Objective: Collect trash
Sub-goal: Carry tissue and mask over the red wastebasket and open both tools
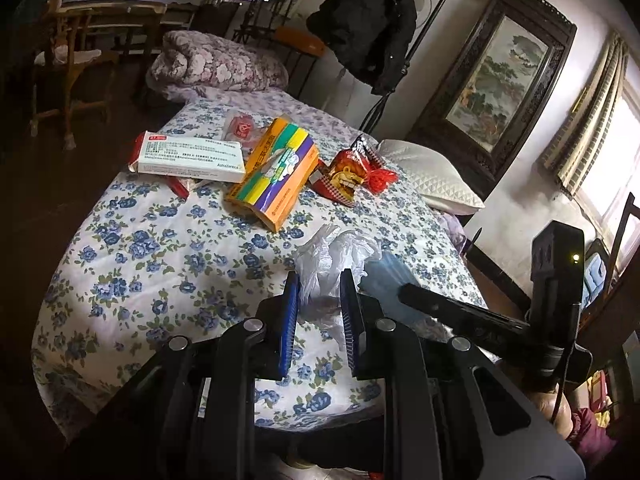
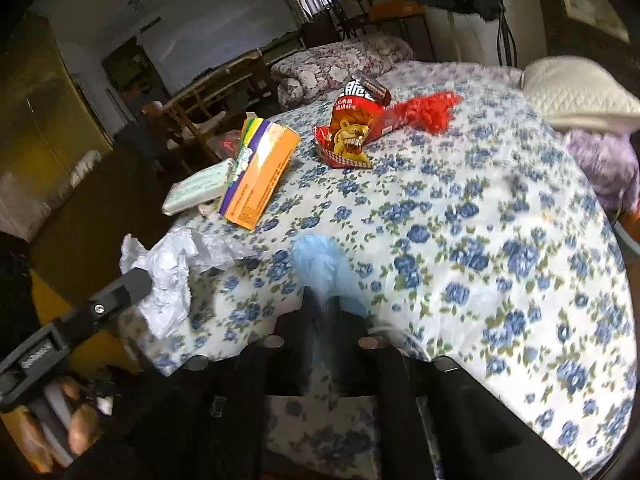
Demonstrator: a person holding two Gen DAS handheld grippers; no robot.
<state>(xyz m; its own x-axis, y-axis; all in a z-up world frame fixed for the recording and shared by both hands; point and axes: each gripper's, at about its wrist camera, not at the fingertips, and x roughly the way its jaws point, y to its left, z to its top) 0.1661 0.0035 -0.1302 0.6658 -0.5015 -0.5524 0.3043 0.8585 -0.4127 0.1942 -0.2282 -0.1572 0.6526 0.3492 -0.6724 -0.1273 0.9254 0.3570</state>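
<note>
Floral bedspread (image 1: 132,240) littered with boxes; left gripper (image 1: 319,280) parted around white bag (image 1: 332,256); right gripper (image 2: 326,300) clamped blue bag (image 2: 320,256).

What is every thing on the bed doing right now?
Left gripper: fingers open around the white plastic bag.
Right gripper: fingers shut on the blue bag.
Orange box: lying flat, end flap open.
White box: lying flat.
Red snack packet: crumpled, torn open.

Blue-flowered white bedspread (image 1: 152,248); orange, yellow-green-purple striped box (image 1: 274,172); seemingly pale-blue bag (image 2: 320,260).
</note>
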